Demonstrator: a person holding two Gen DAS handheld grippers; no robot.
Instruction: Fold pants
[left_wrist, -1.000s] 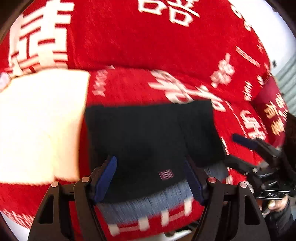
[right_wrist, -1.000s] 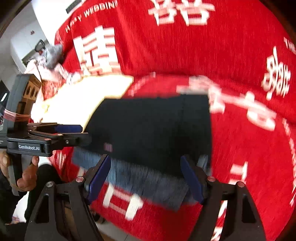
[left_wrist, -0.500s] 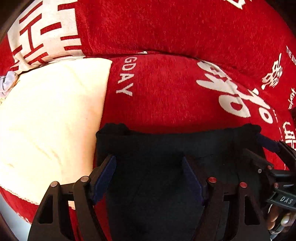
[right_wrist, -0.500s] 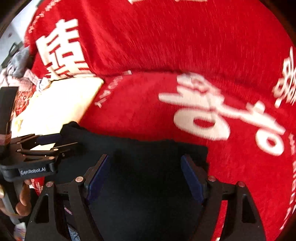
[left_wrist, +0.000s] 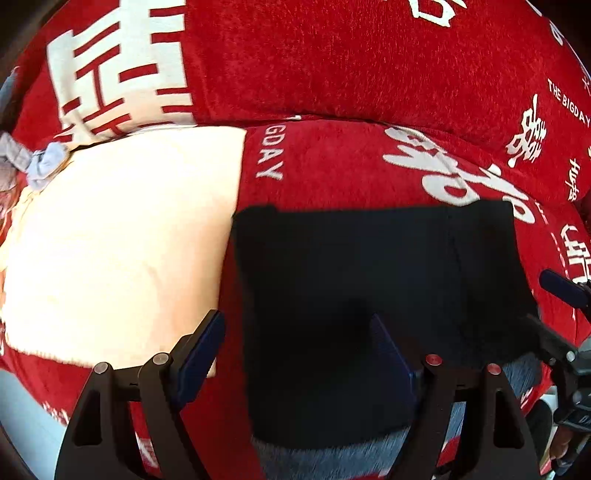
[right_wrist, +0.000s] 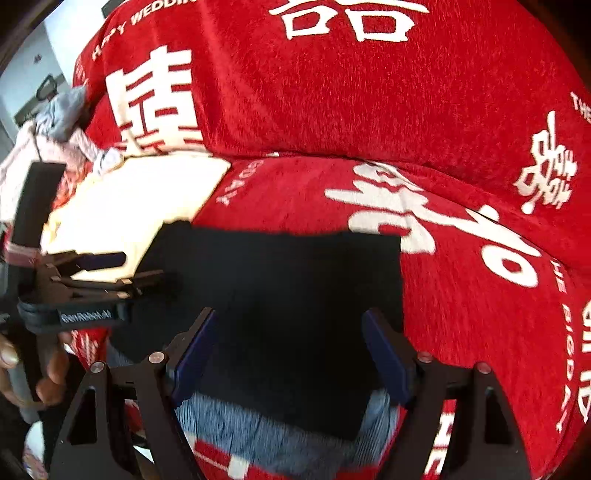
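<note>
The dark pants (left_wrist: 369, 295) lie folded into a flat rectangle on the seat of a red sofa cover (left_wrist: 351, 74) printed with white characters; a grey-blue ribbed band (right_wrist: 266, 432) of cloth shows under their near edge, towards the sofa's front. The left tongs (left_wrist: 295, 354) are spread wide and pinch nothing, their jaws having just been opening; the left edge of the pants runs between their two blue pads, the left pad (left_wrist: 201, 349) over bare red cover and the right pad over the dark cloth, and whether either pad touches the fabric cannot be told. The right tongs (right_wrist: 291, 354) are likewise spread and empty; both their pads (right_wrist: 386, 356) stand over the right part of the pants, whose right edge lies just beyond the right pad. Left of the left tongs, a cream cushion (left_wrist: 118, 243) meets the far left corner of the pants; beyond it, at the far left, sits a heap of grey and pink clothes (right_wrist: 62, 122). In the right wrist view the left tongs appear at the left, gripped by a hand (right_wrist: 33, 373), with their tips at the left edge of the pants.
</note>
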